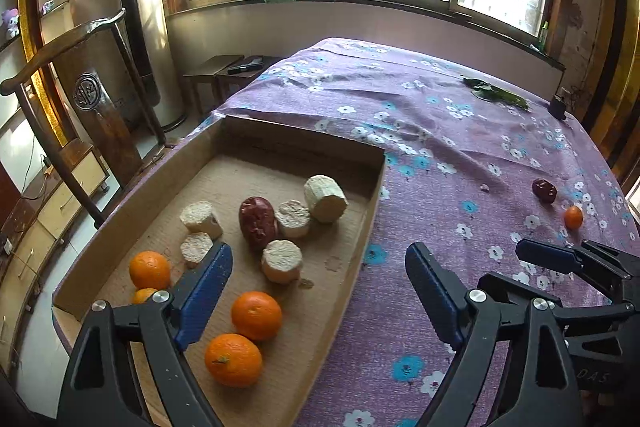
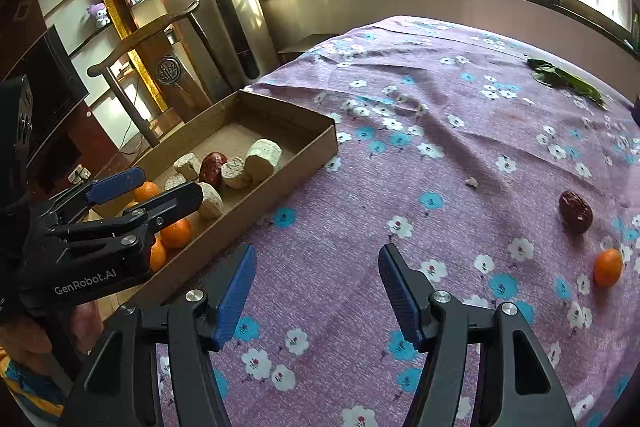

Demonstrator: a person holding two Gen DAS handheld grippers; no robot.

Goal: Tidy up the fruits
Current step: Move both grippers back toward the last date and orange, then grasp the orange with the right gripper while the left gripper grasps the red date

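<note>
On the left, the cardboard tray (image 1: pixel 372 211) already holds oranges (image 1: pixel 256 315), pale cut chunks (image 1: pixel 282 261) and one red date (image 1: pixel 258 223). The left gripper (image 1: pixel 320 291) hovers over the tray's near right corner, fingers spread wide and holding nothing. Beside it, the right gripper (image 2: pixel 318 285) hangs above bare purple tablecloth (image 2: pixel 440 131), also wide open and empty, pointing forward and slightly down. Farther right, well apart from the tray, a loose date (image 2: pixel 576 211) and a small orange (image 2: pixel 608 267) lie on the cloth. The step in hand is probably fetching these. The right gripper should swing right, straddle one fruit low and close gently, since round fruit may roll.
</note>
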